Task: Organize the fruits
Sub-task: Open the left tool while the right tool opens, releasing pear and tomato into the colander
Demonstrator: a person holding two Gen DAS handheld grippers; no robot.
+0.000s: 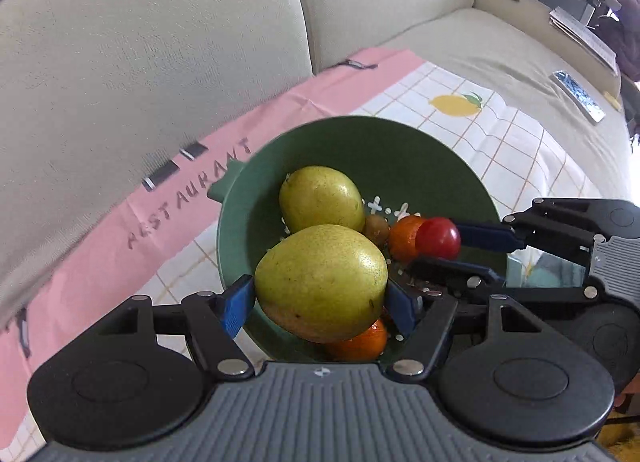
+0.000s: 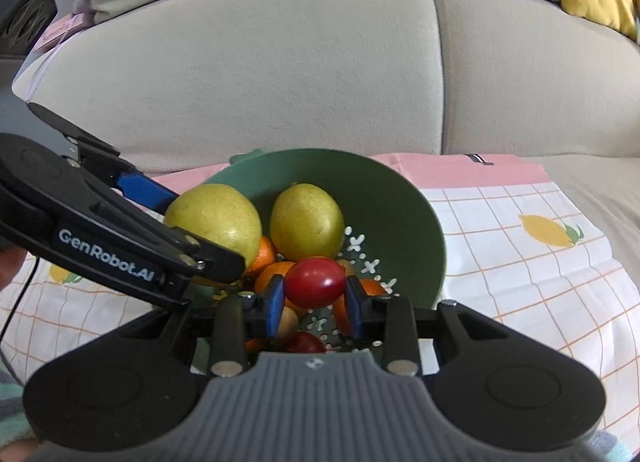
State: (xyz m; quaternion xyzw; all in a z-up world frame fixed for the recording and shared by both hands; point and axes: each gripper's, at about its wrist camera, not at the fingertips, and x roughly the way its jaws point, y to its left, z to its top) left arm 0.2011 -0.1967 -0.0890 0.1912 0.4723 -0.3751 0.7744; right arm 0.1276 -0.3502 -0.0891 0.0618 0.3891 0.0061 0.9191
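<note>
Evidently both claws were mid-transfer over the green bowl point(image 2: 400, 198), which sat on a checked cloth point(image 2: 520, 262) on the sofa point(image 2: 280, 62). The left claw point(image 1: 320, 302) was clamped on a large pear point(image 1: 322, 282), held just above the fruit already inside; the right claw point(image 2: 314, 302) pinched a small red fruit point(image 2: 315, 282), possibly a cherry tomato. Each reached in from its own side, tilted downward, fingers nearly crossing. Next, each probably needed lowering into a free gap before its claw parted.
</note>
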